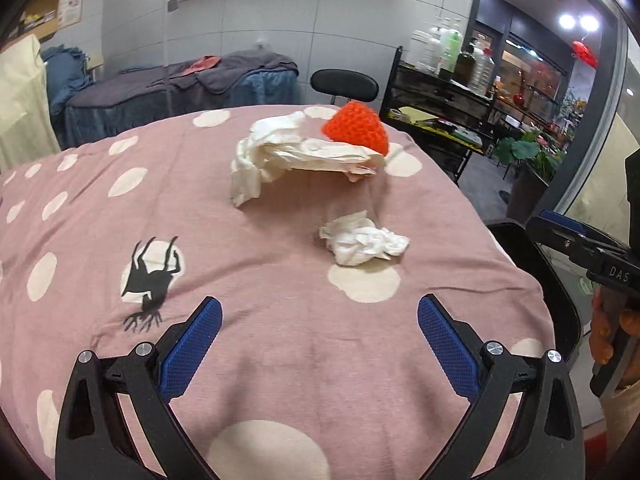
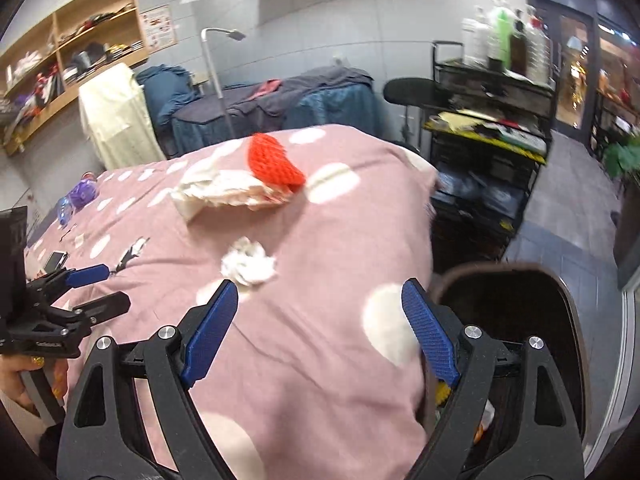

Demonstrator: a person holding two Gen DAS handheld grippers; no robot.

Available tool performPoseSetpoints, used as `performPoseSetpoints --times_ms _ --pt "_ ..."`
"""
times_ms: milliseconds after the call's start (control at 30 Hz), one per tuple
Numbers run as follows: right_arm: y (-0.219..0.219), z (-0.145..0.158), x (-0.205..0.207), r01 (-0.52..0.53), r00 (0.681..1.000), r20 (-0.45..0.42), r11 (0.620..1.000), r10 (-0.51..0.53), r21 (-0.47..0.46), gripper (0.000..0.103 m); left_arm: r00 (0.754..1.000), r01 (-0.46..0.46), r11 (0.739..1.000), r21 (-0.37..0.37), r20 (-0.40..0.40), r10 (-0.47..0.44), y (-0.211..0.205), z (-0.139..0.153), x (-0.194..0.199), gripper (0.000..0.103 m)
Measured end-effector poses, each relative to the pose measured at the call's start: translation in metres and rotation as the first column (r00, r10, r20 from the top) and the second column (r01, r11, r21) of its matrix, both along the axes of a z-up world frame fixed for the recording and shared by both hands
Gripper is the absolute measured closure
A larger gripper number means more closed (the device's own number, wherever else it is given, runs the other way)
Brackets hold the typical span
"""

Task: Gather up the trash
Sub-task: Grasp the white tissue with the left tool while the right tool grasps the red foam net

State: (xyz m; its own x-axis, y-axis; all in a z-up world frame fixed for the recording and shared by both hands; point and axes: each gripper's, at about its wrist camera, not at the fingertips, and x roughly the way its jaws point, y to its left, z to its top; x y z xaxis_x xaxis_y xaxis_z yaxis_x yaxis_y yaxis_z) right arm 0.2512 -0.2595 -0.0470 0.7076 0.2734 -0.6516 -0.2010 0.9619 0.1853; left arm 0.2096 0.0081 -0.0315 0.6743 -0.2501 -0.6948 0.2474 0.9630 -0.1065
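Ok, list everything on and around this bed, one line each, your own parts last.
bedspread: one, pink with cream dots, covers the bed
crumpled tissue: one, white, middle of the bed, nearest the fingers
tissue pile: one, white, farther back
knitted piece: one, red-orange, beside the pile
bin: one, dark, at the bed's edge
phone: one, far side of the bed
left gripper: fingers open, empty
right gripper: fingers open, empty
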Motion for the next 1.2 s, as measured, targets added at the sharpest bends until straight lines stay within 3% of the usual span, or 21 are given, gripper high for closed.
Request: performPoseSetpoints --times_ms 233,433,533,733,867,900,967,1033,1200 --pt "0.041 0.012 0.057 -0.084 0.996 0.000 0.996 0.084 0.038 0.020 0.999 -0.044 0.997 -0.059 0.005 0.045 0.031 0.012 0.033 0.008" --pt "0.065 0.014 0.113 -0.101 0.995 -0.004 0.994 0.101 0.051 0.020 0.999 -0.049 0.984 -0.174 -0.021 0.046 0.036 0.018 0.082 0.008" --pt "0.077 0.009 0.141 -0.093 0.995 -0.024 0.995 0.094 0.042 0.021 0.998 -0.061 0.984 -0.169 -0.027 0.057 0.036 0.012 0.109 0.008" --pt "0.092 -0.001 0.181 -0.092 0.994 -0.055 0.996 0.093 0.020 0.037 0.996 -0.043 0.996 -0.072 -0.077 0.037 0.031 -0.010 0.138 0.038" --pt "0.096 -0.012 0.198 -0.104 0.990 -0.093 0.994 0.106 0.021 0.076 0.996 -0.035 0.997 -0.073 -0.084 0.028 0.033 -0.017 0.146 0.056" --pt "0.096 -0.013 0.198 -0.106 0.989 -0.099 0.994 0.108 0.025 0.080 0.997 -0.031 0.997 -0.070 -0.078 0.026 0.033 -0.018 0.147 0.060" --pt "0.096 -0.014 0.197 -0.100 0.990 -0.093 0.995 0.102 0.028 0.083 0.997 -0.026 0.997 -0.078 -0.070 0.021 0.032 -0.017 0.146 0.080" --pt "0.096 -0.012 0.192 -0.103 0.991 -0.082 0.994 0.105 0.031 0.084 0.998 -0.027 0.996 -0.088 -0.067 0.021 0.033 -0.016 0.144 0.091" --pt "0.086 -0.001 0.172 -0.093 0.995 -0.042 0.995 0.095 0.041 0.085 0.998 -0.065 0.992 -0.104 -0.025 0.062 0.040 -0.004 0.126 0.094"
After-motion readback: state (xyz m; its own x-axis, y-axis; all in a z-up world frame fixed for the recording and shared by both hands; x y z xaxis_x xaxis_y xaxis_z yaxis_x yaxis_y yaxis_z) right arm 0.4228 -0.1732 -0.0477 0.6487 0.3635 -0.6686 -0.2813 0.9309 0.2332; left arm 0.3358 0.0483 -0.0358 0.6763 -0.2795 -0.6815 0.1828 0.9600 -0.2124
